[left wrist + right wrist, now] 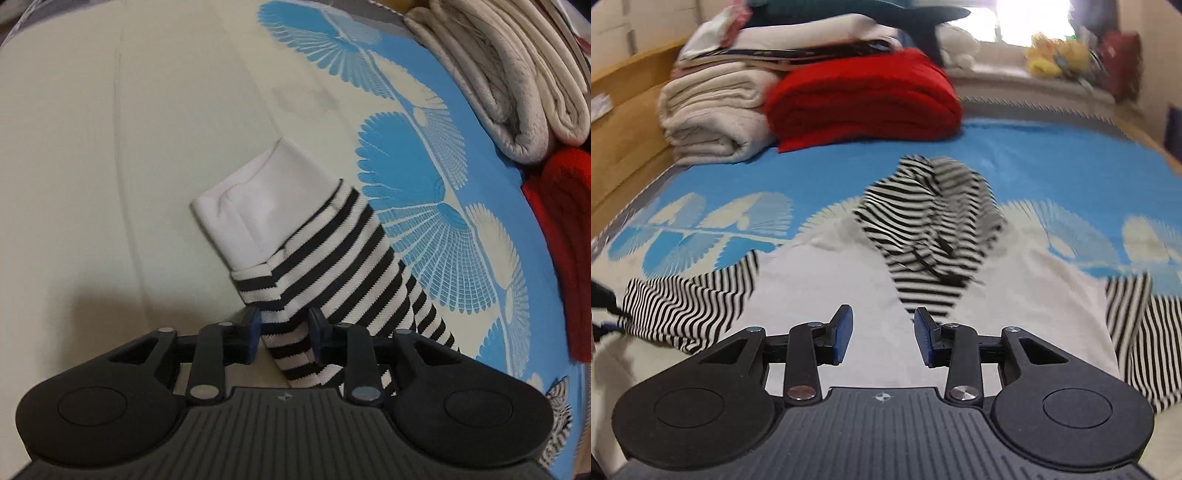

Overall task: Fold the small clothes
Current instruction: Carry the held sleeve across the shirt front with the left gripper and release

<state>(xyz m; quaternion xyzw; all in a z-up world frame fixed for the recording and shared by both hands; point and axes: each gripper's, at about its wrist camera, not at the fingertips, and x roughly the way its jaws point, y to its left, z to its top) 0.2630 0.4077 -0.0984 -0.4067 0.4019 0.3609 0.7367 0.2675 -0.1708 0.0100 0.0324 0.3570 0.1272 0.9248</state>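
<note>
A small white top with black-and-white striped sleeves and hood lies on the bed. In the left wrist view my left gripper [284,330] is shut on the striped sleeve [332,266], whose white cuff [255,206] points away over the cream sheet. In the right wrist view my right gripper [883,334] is open and empty above the white body [827,295] of the top. The striped hood [931,221] lies bunched just ahead of it. One striped sleeve [687,306] lies at the left and another [1137,332] at the right.
The blue sheet with a fan pattern [1052,166] covers the bed. A folded red blanket [864,99] and folded cream blankets [709,114] are stacked at the far side; they also show in the left wrist view [509,74]. A wooden bed frame [624,110] runs along the left.
</note>
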